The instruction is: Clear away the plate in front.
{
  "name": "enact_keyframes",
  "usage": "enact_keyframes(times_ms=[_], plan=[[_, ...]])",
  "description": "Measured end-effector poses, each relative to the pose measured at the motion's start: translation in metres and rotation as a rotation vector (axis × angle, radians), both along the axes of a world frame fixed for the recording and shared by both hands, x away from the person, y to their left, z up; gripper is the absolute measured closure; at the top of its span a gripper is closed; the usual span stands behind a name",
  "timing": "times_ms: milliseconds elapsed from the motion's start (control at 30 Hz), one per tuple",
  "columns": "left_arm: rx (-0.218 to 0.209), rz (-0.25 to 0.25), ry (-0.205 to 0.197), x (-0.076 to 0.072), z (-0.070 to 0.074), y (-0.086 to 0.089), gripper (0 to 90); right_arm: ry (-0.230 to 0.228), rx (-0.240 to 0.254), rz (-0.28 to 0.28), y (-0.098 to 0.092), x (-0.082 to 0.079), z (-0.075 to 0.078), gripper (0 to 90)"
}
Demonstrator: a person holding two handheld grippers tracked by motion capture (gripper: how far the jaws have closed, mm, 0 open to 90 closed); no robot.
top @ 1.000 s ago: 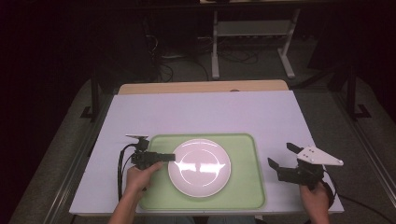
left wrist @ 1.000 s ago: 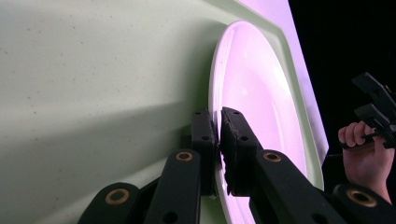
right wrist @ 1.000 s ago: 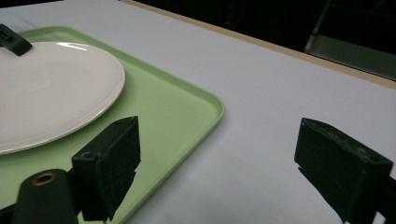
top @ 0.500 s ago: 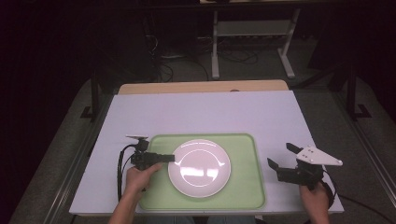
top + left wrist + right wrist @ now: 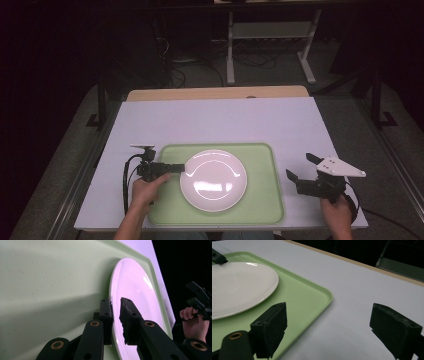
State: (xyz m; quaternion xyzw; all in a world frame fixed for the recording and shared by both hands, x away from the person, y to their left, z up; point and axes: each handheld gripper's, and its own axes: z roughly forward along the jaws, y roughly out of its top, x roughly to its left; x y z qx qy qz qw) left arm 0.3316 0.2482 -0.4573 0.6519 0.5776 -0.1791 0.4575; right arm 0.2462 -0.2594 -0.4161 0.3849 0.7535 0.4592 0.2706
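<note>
- Where the left gripper (image 5: 115, 305) meets the plate (image 5: 140, 297), its jaws straddle the plate's left rim; they have just been opening, one pad at the rim's underside, the other parted slightly from its top face.
- Plate: white, lying flat at the middle of the green tray (image 5: 262, 200), which sits along the tabletop's near edge.
- Left hand (image 5: 145, 189): at the tray's left edge, gripper held level, pointing right.
- Right gripper (image 5: 298, 172): jaws wide apart, nothing between them, held above the bare tabletop (image 5: 225, 120) just beyond the tray's right edge.
- Right hand (image 5: 336, 212): near the tabletop's near right corner.
</note>
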Motion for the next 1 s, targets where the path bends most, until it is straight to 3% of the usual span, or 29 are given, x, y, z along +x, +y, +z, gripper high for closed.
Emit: enact_keyframes(times_ms=[633, 1000], plan=[[0.024, 0.013, -0.078, -0.002, 0.018, 0.013, 74.0, 0.002, -0.003, -0.004, -0.001, 0.0, 0.0, 13.3], [0.068, -0.02, -0.17, -0.008, 0.032, 0.017, 67.4, 0.006, -0.005, -0.005, -0.001, 0.0, 0.0, 13.4]])
